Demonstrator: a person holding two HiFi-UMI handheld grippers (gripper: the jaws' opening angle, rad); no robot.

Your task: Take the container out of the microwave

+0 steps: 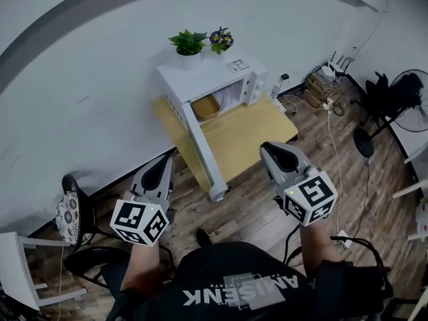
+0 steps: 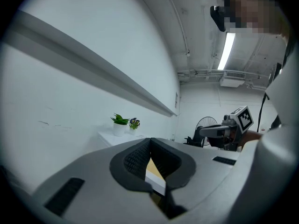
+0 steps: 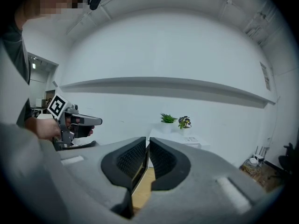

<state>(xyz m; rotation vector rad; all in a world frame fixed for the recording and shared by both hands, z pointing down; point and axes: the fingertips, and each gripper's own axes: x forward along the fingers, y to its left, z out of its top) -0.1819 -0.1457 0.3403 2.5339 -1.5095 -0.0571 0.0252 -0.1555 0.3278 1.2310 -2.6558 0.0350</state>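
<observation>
A white microwave (image 1: 215, 74) stands on a low wooden table (image 1: 257, 129) against the wall, its door (image 1: 199, 146) swung wide open toward me. Inside sits a tan container (image 1: 206, 105). Both grippers are held level well short of the table, empty. My left gripper (image 1: 165, 160) is shut, pads touching (image 2: 150, 141). My right gripper (image 1: 271, 147) is shut but for a thin slit between its pads (image 3: 145, 141). The microwave top (image 3: 180, 139) shows far off in the right gripper view.
Two potted plants (image 1: 189, 43) (image 1: 221, 40) stand on the microwave. A dark chair (image 1: 70, 216) and a white seat (image 1: 17, 266) are at the left. A floor fan (image 1: 409, 102) and cables with a power strip (image 1: 324, 85) lie on the wooden floor at the right.
</observation>
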